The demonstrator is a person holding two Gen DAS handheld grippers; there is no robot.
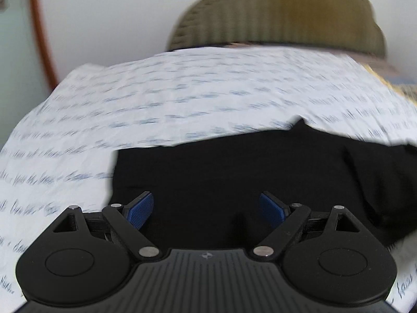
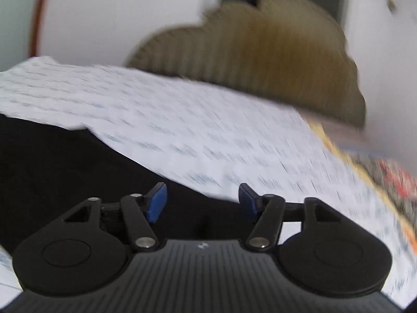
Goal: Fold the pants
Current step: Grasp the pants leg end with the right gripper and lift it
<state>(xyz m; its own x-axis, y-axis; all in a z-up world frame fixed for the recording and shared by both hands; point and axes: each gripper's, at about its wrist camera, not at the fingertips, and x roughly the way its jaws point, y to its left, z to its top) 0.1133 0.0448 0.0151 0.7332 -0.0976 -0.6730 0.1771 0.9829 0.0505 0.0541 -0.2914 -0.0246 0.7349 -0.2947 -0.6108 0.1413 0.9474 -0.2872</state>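
The wide bed covered by a white sheet printed with rows of dark script (image 1: 182, 99) carries the whole job, and it is the first source of trouble: the sheet looks soft and loose, so a finger that dips too deep could pinch bedding together with the garment and drag both. The tan ribbed headboard with a scalloped top (image 1: 281, 18) stands at the far end, well apart from the work.

The black fabric pants (image 1: 234, 172) lie flat on the sheet, spread across the near part of the bed. In the left wrist view they fill the ground under and ahead of the fingers, with a squared edge off to the left; in the right wrist view they (image 2: 78, 161) run away to the left, their edge slanting under the right-hand finger. The cloth is so dark that seams and layers cannot be told apart, so a grab may well catch only one layer, or the wrong edge, and leave a crooked fold. Both views are blurred, which makes aiming harder to judge.

The left gripper (image 1: 206, 208) stands spread wide with nothing between its blue pads (image 1: 140, 208), above the pants. The right gripper (image 2: 203, 200) is parted less widely, also empty, over the pants' edge.
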